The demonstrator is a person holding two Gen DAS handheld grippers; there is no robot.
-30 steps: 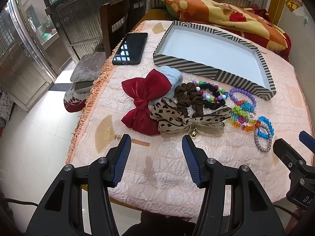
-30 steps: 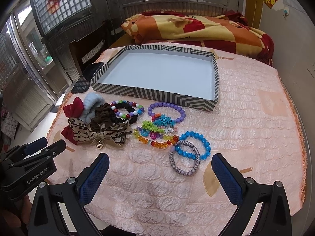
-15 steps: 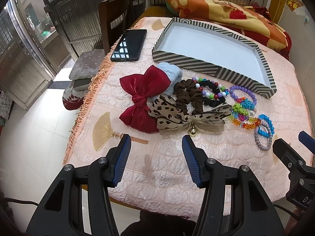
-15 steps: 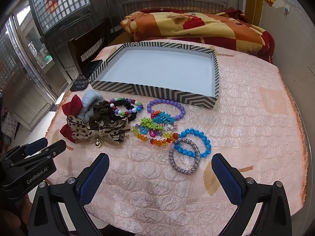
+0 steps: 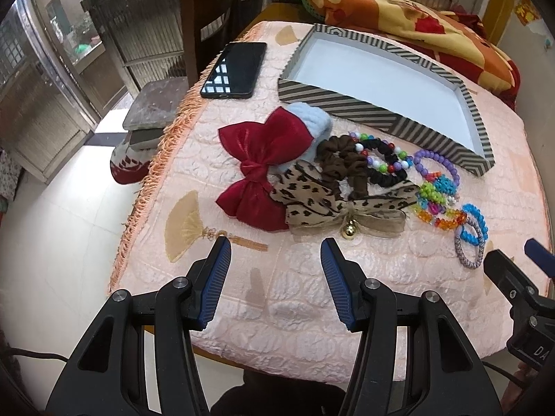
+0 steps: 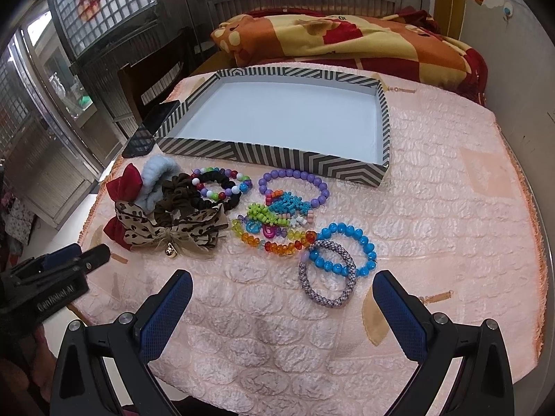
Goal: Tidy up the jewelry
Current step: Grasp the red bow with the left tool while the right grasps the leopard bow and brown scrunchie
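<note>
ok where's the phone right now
The phone lies flat near the table's far left edge in the left wrist view, just left of the striped tray and beyond the red bow.

Black-and-white striped tray (image 6: 312, 163) with pale blue inside; red bow (image 5: 256, 170); leopard-print bow (image 5: 322, 204); purple bead bracelet (image 6: 295, 187); peach quilted tablecloth (image 6: 433, 208).

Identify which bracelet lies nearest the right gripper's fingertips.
The grey-and-white woven bracelet, lying flat just ahead of the open right gripper. It alone is a braided rope ring, not beads, and it overlaps the blue beaded bracelet beyond it.
</note>
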